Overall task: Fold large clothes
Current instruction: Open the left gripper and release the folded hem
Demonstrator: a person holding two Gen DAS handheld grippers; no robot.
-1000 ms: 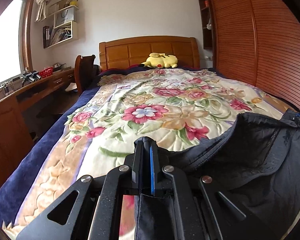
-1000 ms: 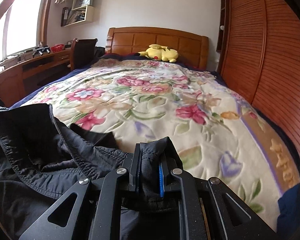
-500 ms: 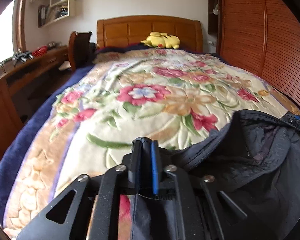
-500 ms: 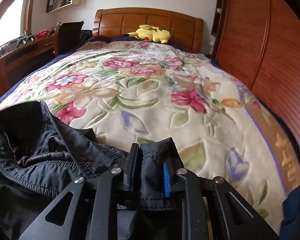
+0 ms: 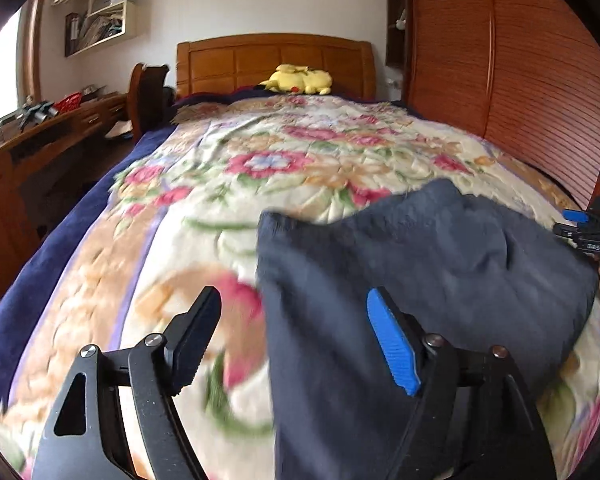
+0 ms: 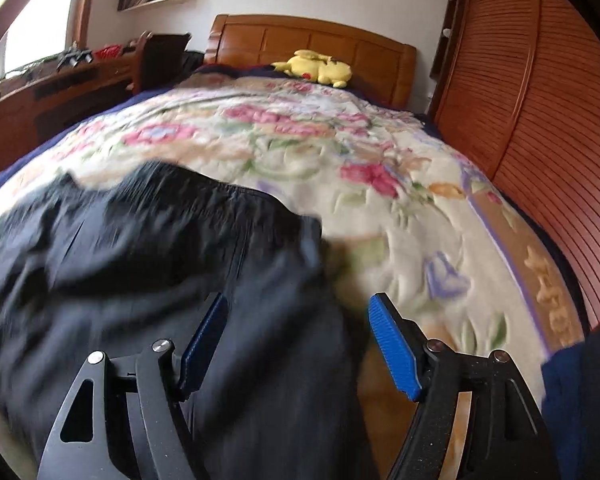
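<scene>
A large dark garment [image 5: 420, 264] lies spread on the floral bedspread [image 5: 300, 168], its waistband edge toward the headboard. My left gripper [image 5: 296, 312] hovers over the garment's left edge, jaws opening and wide apart, its pads [image 5: 392, 344] touching no cloth. In the right wrist view the same garment [image 6: 140, 248] fills the left and middle. My right gripper [image 6: 298, 312] is over its right edge, jaws opening, and the cloth lies loose beneath them. The right gripper [image 5: 592, 236] also shows at the left wrist view's right edge.
A yellow plush toy [image 5: 300, 80] rests by the wooden headboard [image 5: 272, 60]. A slatted wooden wardrobe [image 5: 520, 80] runs along the bed's right side. A desk [image 5: 40, 136] and a chair [image 5: 148, 96] stand on the left, under a window.
Both grippers were shut on the garment's corners and have let go, their jaws now wide. The garment has dropped flat onto the bedspread, and both hands have sunk and pulled back.
</scene>
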